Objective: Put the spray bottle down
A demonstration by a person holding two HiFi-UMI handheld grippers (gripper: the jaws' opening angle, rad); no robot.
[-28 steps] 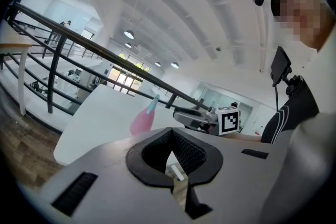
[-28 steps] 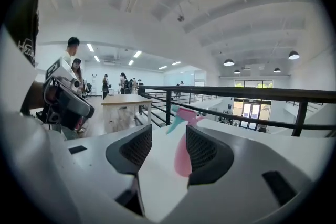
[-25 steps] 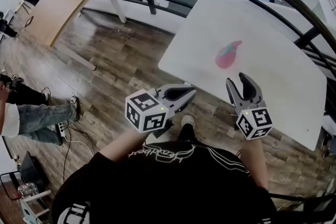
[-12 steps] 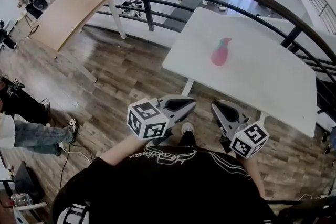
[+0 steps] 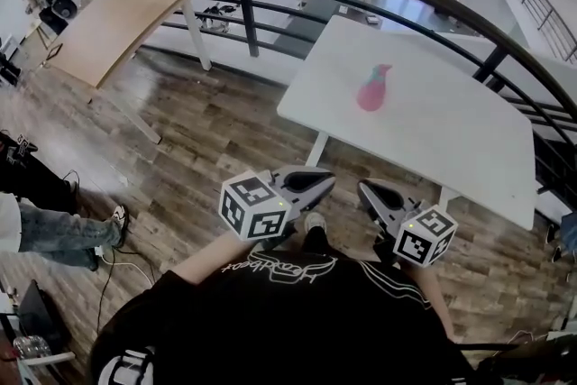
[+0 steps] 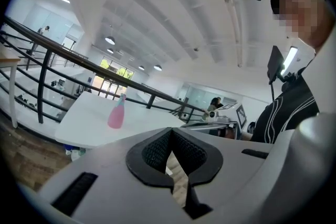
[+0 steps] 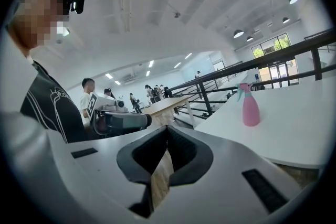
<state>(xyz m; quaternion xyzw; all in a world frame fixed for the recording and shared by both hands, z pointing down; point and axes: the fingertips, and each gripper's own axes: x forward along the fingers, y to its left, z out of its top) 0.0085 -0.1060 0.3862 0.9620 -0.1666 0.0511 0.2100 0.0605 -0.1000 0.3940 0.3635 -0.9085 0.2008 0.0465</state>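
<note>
pink spray bottle (image 5: 373,88) already down on the white desk (image 5: 451,135), both tongs empty.
the bottle stood upright near the middle of the desk, alone, with nothing touching it. the left tongs (image 5: 306,183) and the right tongs (image 5: 379,194) were held side by side close to the person's body, over the wooden floor (image 5: 198,131) and well apart from the desk. in each of their own views the pads were pressed together with nothing between them, only floor showing through the gap below. judged from this, the task looked finished: the bottle was set down and released, and nothing seemed left to do beyond keeping the tongs clear of it.
</note>
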